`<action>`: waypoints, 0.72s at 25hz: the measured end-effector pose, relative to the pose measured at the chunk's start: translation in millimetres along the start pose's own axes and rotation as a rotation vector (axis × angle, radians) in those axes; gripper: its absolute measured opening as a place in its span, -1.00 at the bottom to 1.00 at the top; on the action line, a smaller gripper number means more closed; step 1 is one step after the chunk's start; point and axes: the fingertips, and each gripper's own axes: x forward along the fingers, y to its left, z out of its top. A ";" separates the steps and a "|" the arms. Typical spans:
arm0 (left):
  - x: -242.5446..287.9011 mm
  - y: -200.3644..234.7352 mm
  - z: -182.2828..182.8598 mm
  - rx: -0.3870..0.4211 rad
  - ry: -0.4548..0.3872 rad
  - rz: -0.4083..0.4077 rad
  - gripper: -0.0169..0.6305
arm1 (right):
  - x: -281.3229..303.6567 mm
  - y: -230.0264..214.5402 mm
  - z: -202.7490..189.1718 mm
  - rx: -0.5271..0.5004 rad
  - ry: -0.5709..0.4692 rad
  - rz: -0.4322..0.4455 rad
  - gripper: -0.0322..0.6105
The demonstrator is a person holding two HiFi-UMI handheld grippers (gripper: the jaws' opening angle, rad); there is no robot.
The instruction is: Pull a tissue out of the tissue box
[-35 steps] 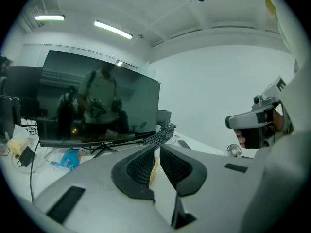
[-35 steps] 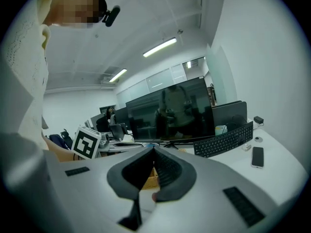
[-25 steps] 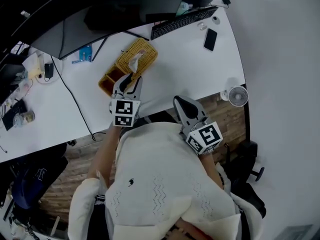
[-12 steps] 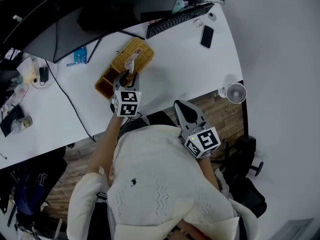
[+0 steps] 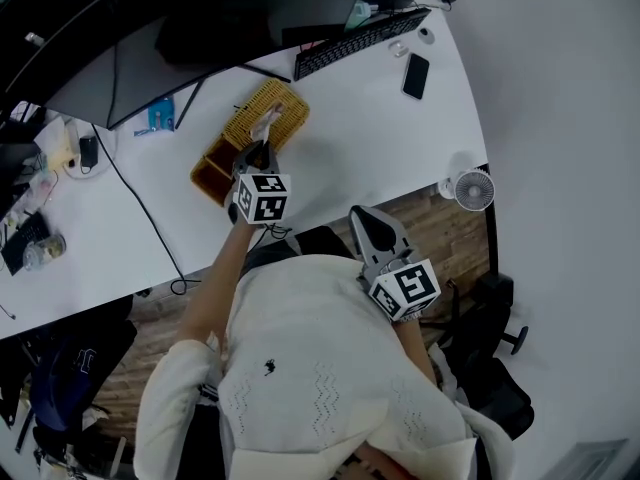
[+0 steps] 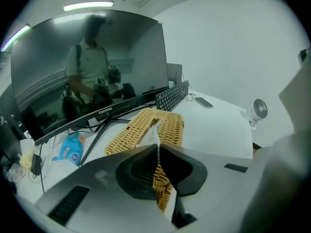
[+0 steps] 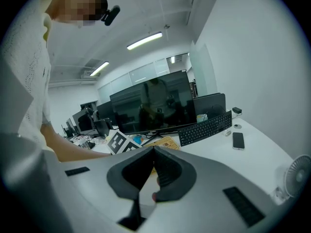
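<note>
Now the left gripper (image 5: 258, 154) is noted with its jaws just closed, pressed on the tissue (image 6: 152, 130) that stands up from the slot of the woven tissue box (image 5: 290, 104) on the white desk (image 5: 380, 128). The right gripper (image 5: 363, 214) is held at the desk edge, jaws together, nothing between them. The tissue is judged thin, limp and easily torn. It is best taken low on the raised tuft and drawn straight up, though the light box may be lifted along. The slot and the depth of the bite are hidden behind the jaws.
</note>
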 end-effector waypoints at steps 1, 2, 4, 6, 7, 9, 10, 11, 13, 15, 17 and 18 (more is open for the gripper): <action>0.5 -0.8 -0.5 -0.003 0.001 -0.001 -0.88 | 0.0 -0.8 -0.5 0.002 0.002 0.000 -0.90; 0.8 -1.8 -0.4 -0.004 -0.001 -0.004 -0.89 | 0.3 -1.5 -1.2 0.001 0.004 -0.001 -0.90; 0.1 -3.8 0.7 -0.003 -0.013 -0.011 -0.90 | 1.2 -1.5 -3.0 -0.001 0.010 0.000 -0.90; -2.4 -4.3 3.1 -0.003 -0.032 -0.017 -0.91 | 2.1 0.3 -4.5 0.000 0.014 0.004 -0.90; -3.4 -4.0 4.8 -0.005 -0.041 -0.016 -0.91 | 2.5 1.1 -4.7 0.001 0.014 0.008 -0.90; -3.5 -3.4 8.9 -0.005 -0.055 -0.011 -0.91 | 3.3 1.0 -4.3 -0.001 0.017 0.012 -0.90; -2.8 -3.3 11.2 -0.004 -0.061 -0.009 -0.91 | 3.7 0.7 -3.9 -0.004 0.019 0.014 -0.90; -2.2 -3.1 13.4 -0.003 -0.066 -0.009 -0.91 | 4.3 0.5 -3.7 -0.007 0.021 0.015 -0.90; -2.3 -2.7 17.3 -0.001 -0.077 -0.008 -0.91 | 5.4 0.6 -3.6 -0.012 0.024 0.018 -0.90; -3.6 -2.1 20.4 -0.002 -0.089 -0.003 -0.91 | 5.8 0.1 -3.9 -0.015 0.026 0.019 -0.90; -5.2 -1.8 22.3 0.001 -0.099 0.005 -0.91 | 6.0 -0.7 -3.7 -0.014 0.027 0.021 -0.90; -6.3 -1.5 23.2 0.006 -0.103 0.010 -0.91 | 6.3 -0.8 -3.4 -0.015 0.027 0.022 -0.90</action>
